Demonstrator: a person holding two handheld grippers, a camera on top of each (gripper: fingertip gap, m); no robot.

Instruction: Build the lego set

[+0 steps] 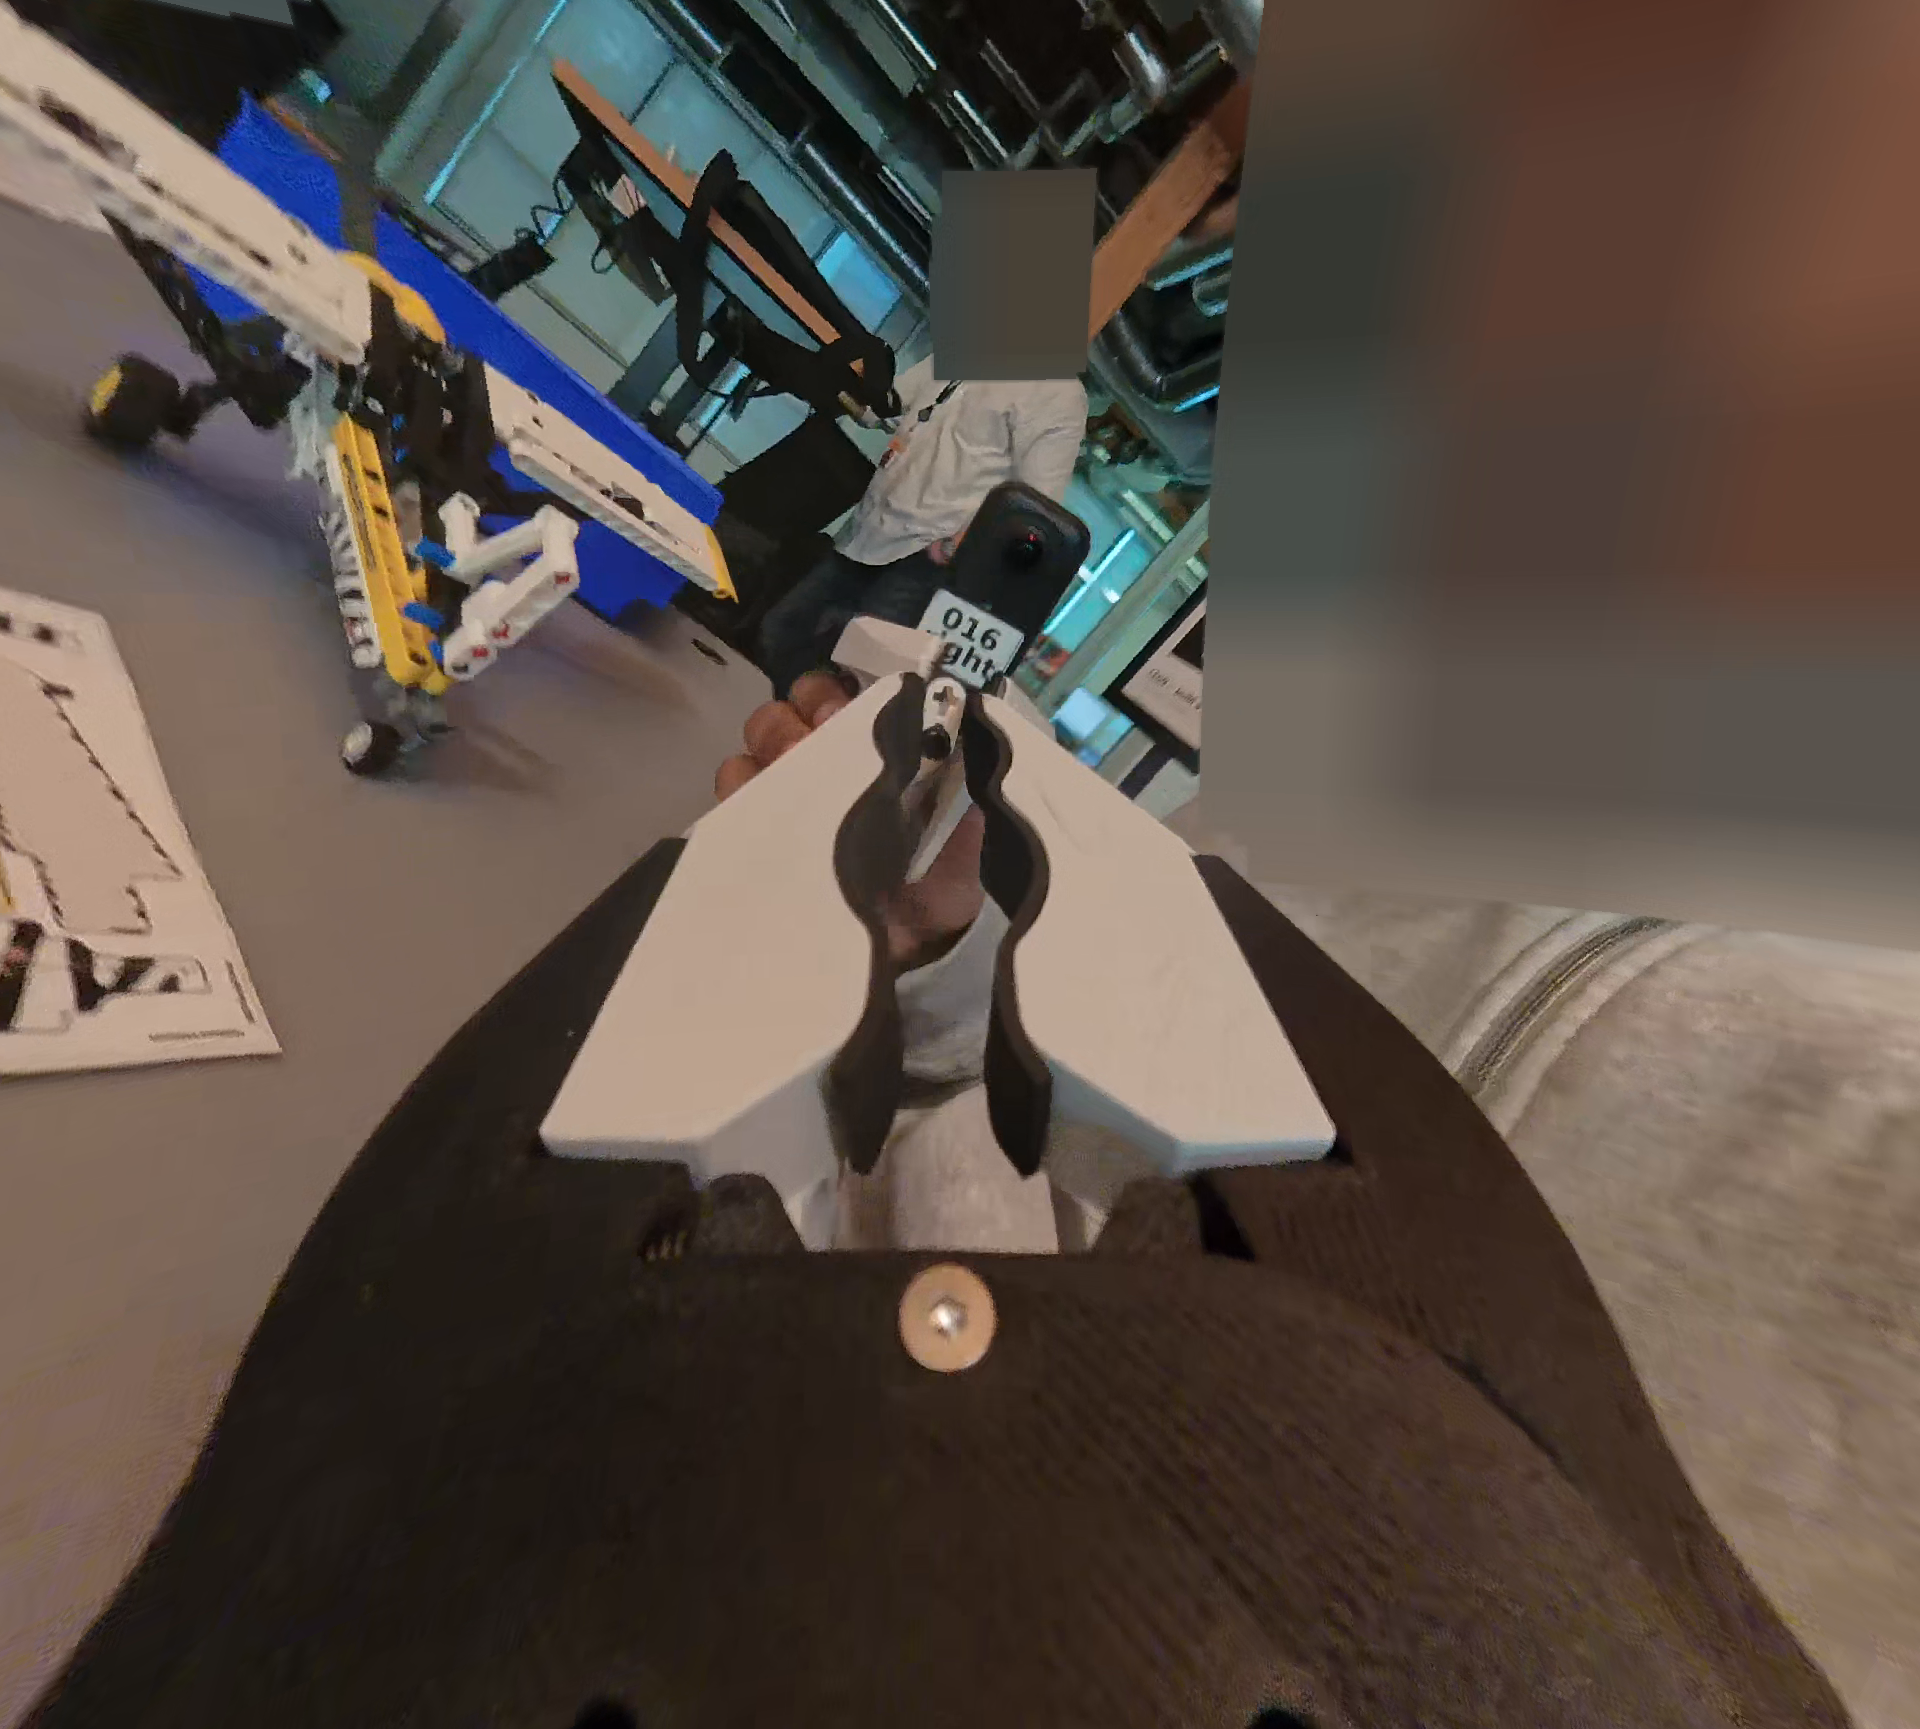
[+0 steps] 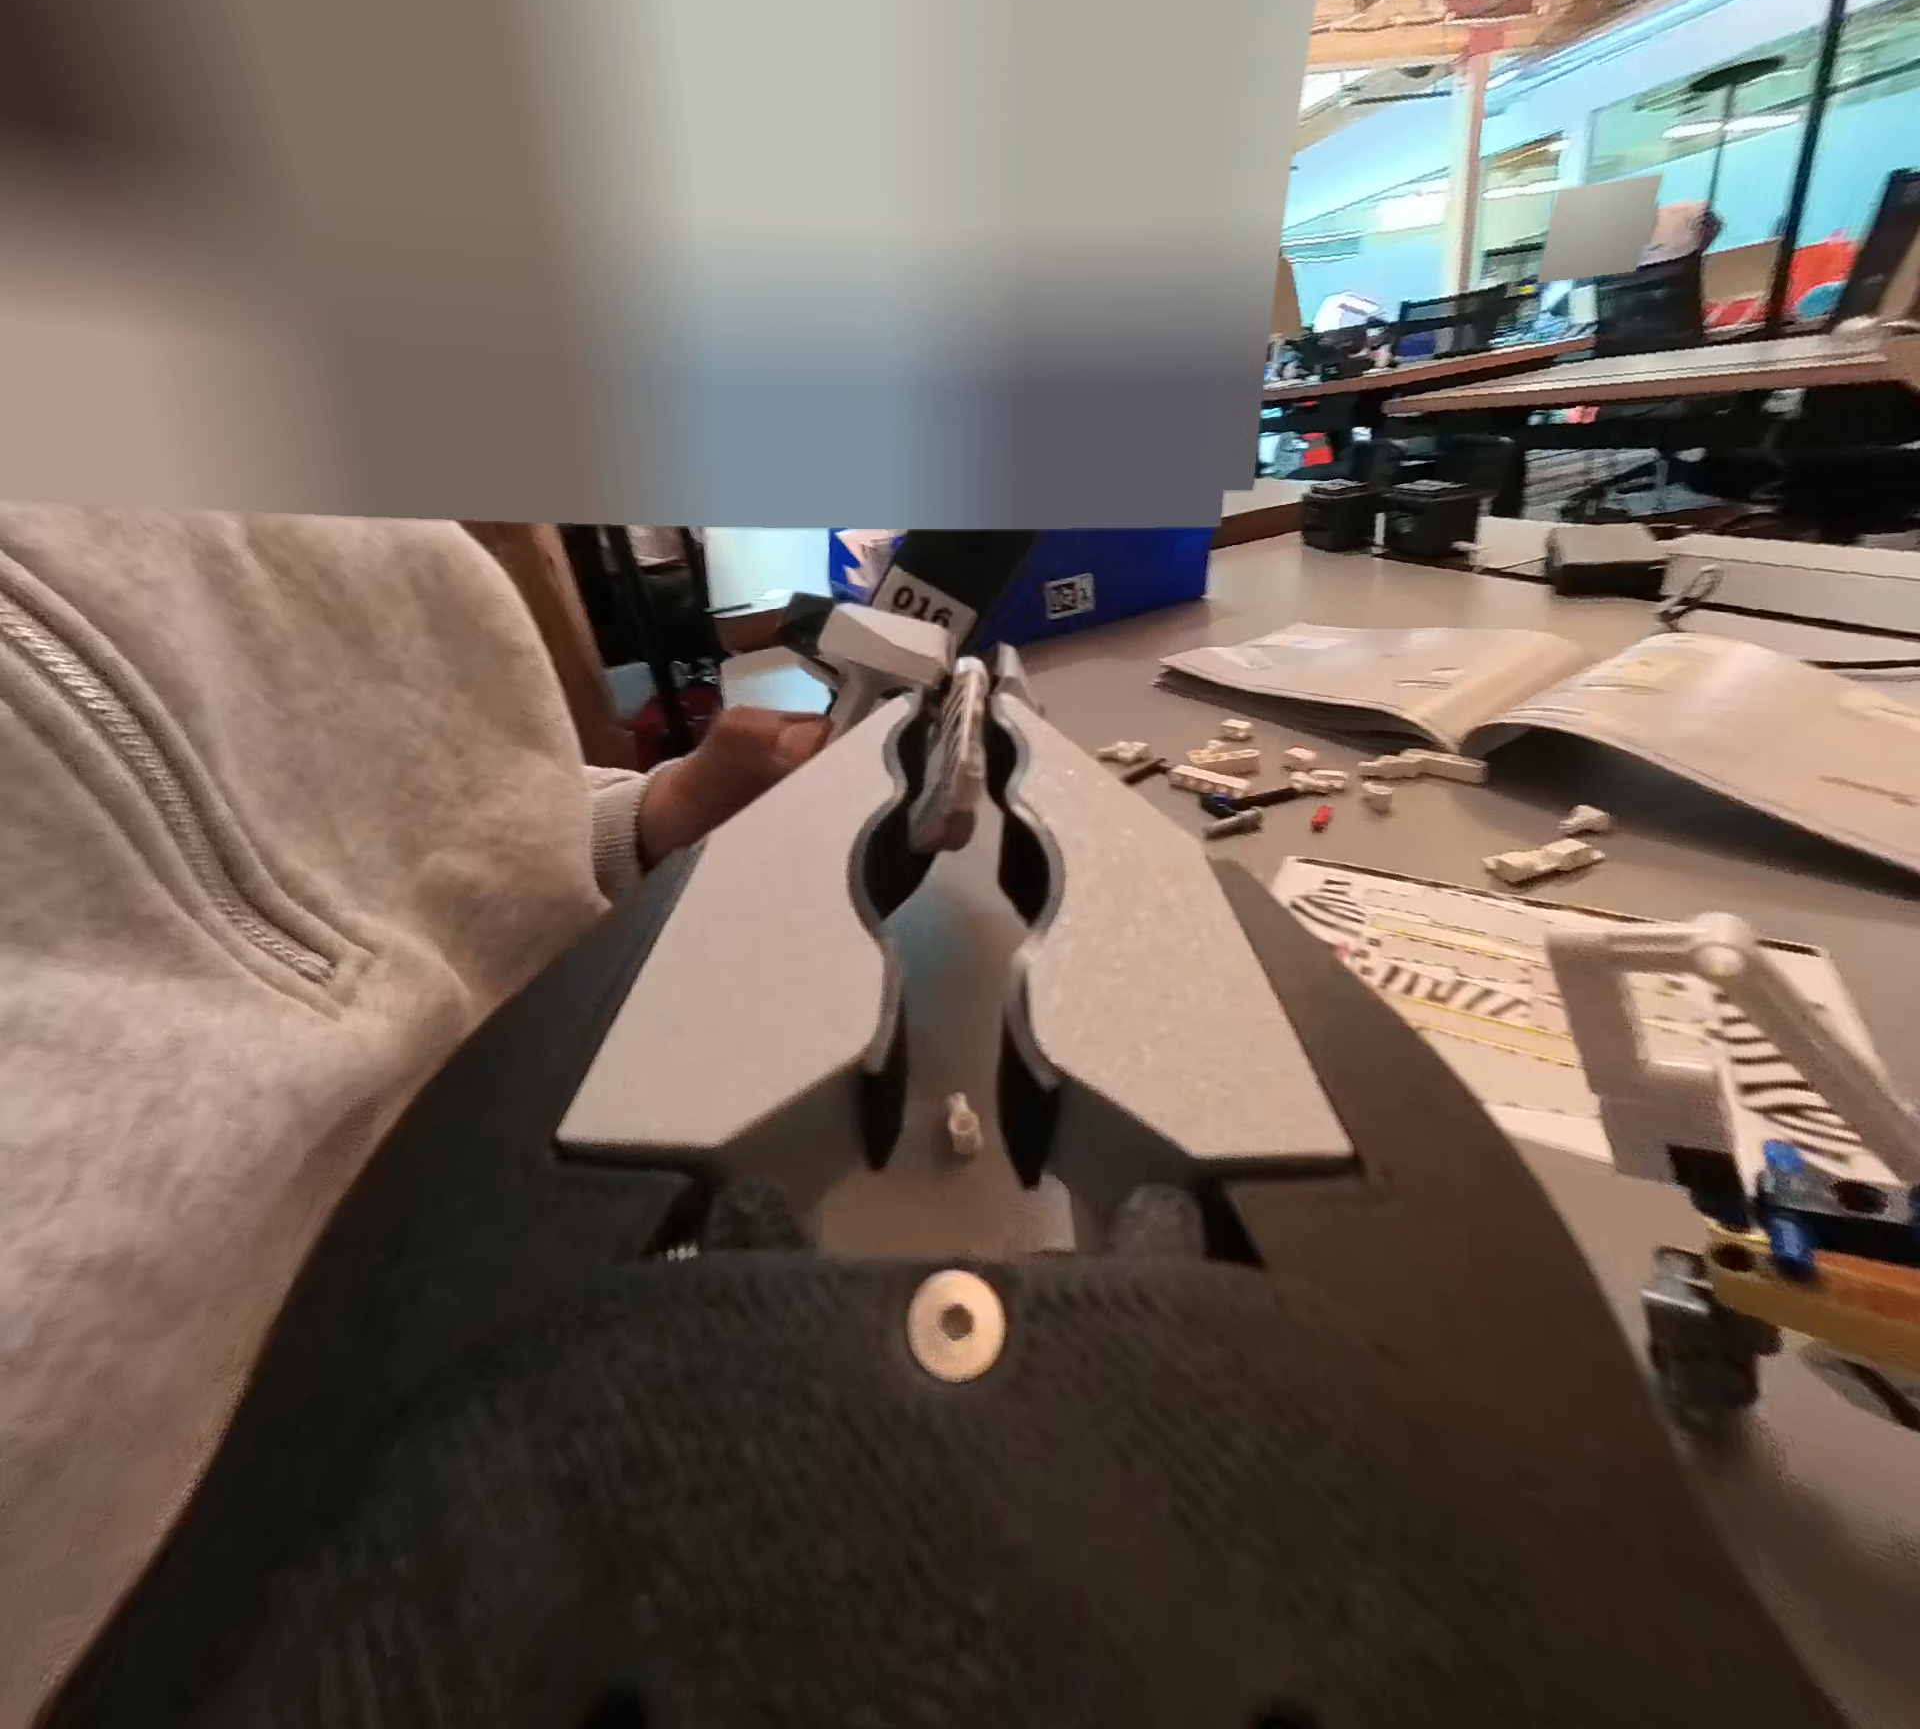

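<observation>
My left gripper [image 1: 938, 718] is shut on a small white lego piece [image 1: 932, 806] with a black pin at its tip, held in the air in front of a grey sweatshirt. My right gripper [image 2: 954, 708] is shut on a white lego piece with black stripes [image 2: 951, 770]. The two grippers face each other tip to tip: the right one shows in the left wrist view [image 1: 894, 645] and the left one in the right wrist view [image 2: 883, 640]. I cannot tell whether both hold the same piece. The partly built white, yellow and black lego model [image 1: 395, 453] stands on the table, and part of it shows in the right wrist view [image 2: 1725, 1108].
A sticker sheet [image 1: 94, 848] [image 2: 1455, 973] lies on the grey table [image 1: 416, 952]. An open instruction book [image 2: 1558, 692] and several loose pieces [image 2: 1247, 775] lie beyond it. A blue bin [image 1: 499, 349] stands behind the model. A small tan pin [image 2: 963, 1123] lies below my right fingers. A person [image 1: 966, 474] stands behind. Less than 4 cm separates the two grippers' tips.
</observation>
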